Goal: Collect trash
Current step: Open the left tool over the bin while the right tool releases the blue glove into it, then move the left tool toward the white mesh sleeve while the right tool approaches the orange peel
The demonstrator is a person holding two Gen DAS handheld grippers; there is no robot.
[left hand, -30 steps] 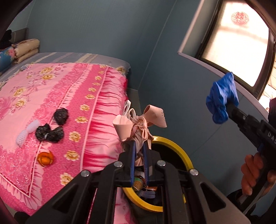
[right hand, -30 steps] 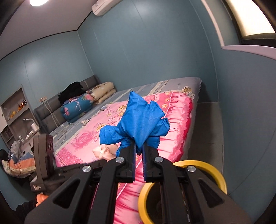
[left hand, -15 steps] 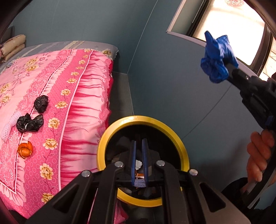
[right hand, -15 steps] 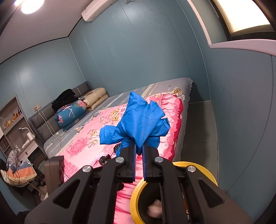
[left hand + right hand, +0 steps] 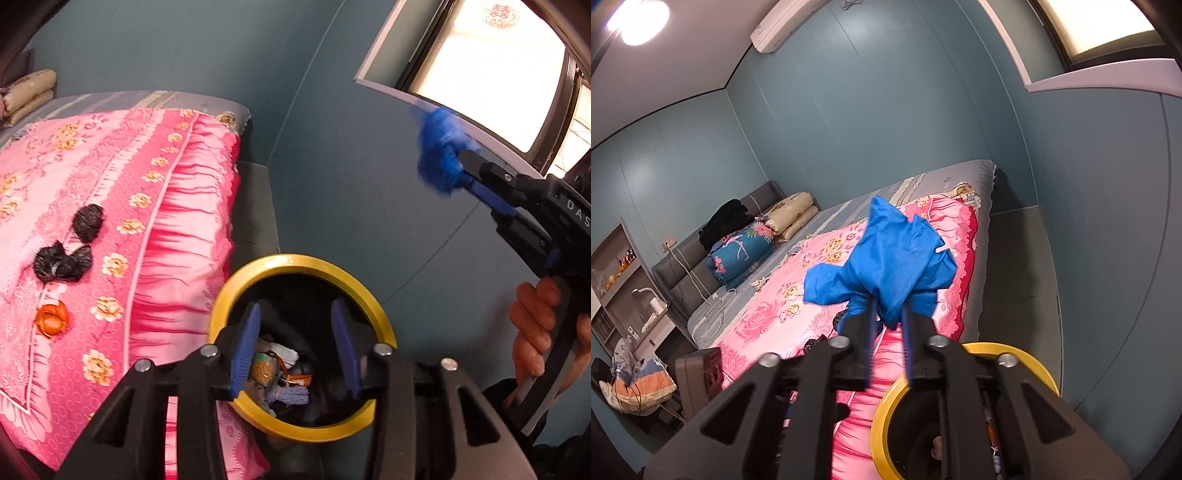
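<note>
The crumpled blue glove (image 5: 886,266), thin and creased, stands up from the right gripper (image 5: 888,321), its long axis running toward 12 o'clock with a limp flap hanging to 9 o'clock; the fingers pinch its lower end. The left gripper (image 5: 295,347) is spread wide with nothing between its blue pads (image 5: 243,350), directly over the round yellow-rimmed trash bin (image 5: 255,273), where wrappers lie. At 9 o'clock, black crumpled bags (image 5: 62,262) and an orange peel (image 5: 51,323) rest on the pink floral bedspread (image 5: 147,221).
</note>
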